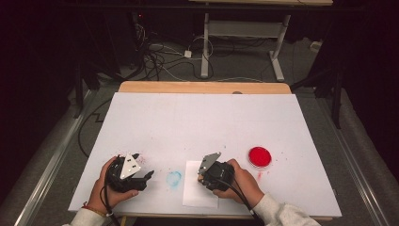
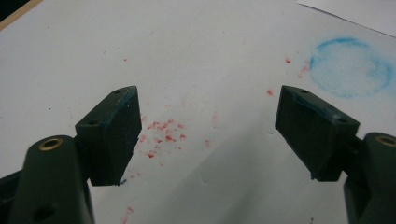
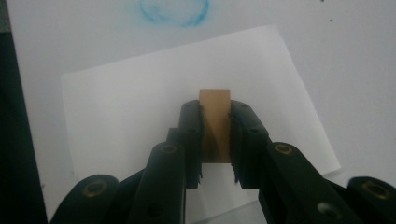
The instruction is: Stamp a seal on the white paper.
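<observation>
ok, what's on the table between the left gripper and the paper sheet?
High view: a blue ring stain lies between the left gripper and the paper sheet; otherwise bare tabletop.

No readable text, label or number on anything here.

1. The right gripper [image 3: 215, 140] has its jaws closed on a small tan block [image 3: 215, 123] — its top pokes out past the jaw tips.
2. Under the jaws lies a white paper sheet [image 3: 121, 107].
3. Beyond the jaw tips, past the sheet — a blue ring stain [image 3: 175, 11].
</observation>
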`<state>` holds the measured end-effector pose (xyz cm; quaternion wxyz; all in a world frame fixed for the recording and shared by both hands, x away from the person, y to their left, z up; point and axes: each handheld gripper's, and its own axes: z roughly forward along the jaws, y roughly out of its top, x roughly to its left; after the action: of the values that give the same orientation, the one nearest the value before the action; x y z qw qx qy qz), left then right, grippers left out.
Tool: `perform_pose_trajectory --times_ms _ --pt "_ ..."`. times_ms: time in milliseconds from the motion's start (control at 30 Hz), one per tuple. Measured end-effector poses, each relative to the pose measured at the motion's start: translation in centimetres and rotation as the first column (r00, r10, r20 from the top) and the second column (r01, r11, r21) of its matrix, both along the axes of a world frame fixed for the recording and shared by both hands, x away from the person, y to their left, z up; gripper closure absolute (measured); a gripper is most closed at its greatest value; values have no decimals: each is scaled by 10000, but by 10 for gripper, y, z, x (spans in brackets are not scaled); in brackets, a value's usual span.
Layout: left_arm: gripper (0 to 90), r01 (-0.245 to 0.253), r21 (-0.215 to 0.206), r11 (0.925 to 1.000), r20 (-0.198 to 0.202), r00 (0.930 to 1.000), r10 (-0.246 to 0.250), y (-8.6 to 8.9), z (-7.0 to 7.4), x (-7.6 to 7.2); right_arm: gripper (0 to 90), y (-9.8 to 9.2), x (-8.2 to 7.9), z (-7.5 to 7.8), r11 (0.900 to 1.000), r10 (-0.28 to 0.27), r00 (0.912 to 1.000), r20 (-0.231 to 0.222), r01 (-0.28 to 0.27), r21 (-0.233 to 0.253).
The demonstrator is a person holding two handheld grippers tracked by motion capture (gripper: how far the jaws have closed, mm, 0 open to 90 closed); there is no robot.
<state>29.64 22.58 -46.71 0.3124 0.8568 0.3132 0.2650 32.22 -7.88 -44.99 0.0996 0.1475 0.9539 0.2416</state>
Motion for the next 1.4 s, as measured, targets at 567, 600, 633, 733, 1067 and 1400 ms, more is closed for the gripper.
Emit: perform_pose_trajectory --times_ms 567,600,633,733,1067,1400 --pt "221 -6 89 10000 4 10000 6 -1 0 0 764 2 4 -3 9999 -8 9997 -235 4 -134" --pt "221 0 86 10000 1 10000 0 -1 0 0 764 1 4 -4 10000 -29 9998 -213 28 -17" --pt "221 -10 62 10000 2 10000 10 -1 0 0 764 1 5 -4 10000 -5 9996 -279 5 -7" --pt "221 2 96 10000 23 10000 -2 -1 0 0 764 0 7 -4 10000 -20 9989 -476 20 11" --pt "221 0 87 10000 6 10000 -1 -1 0 0 764 0 7 -4 10000 -4 9988 -490 3 -25" --pt "221 -3 71 10000 12 10000 3 -1 1 0 764 -2 9 -5 9998 26 9983 -585 -15 202"
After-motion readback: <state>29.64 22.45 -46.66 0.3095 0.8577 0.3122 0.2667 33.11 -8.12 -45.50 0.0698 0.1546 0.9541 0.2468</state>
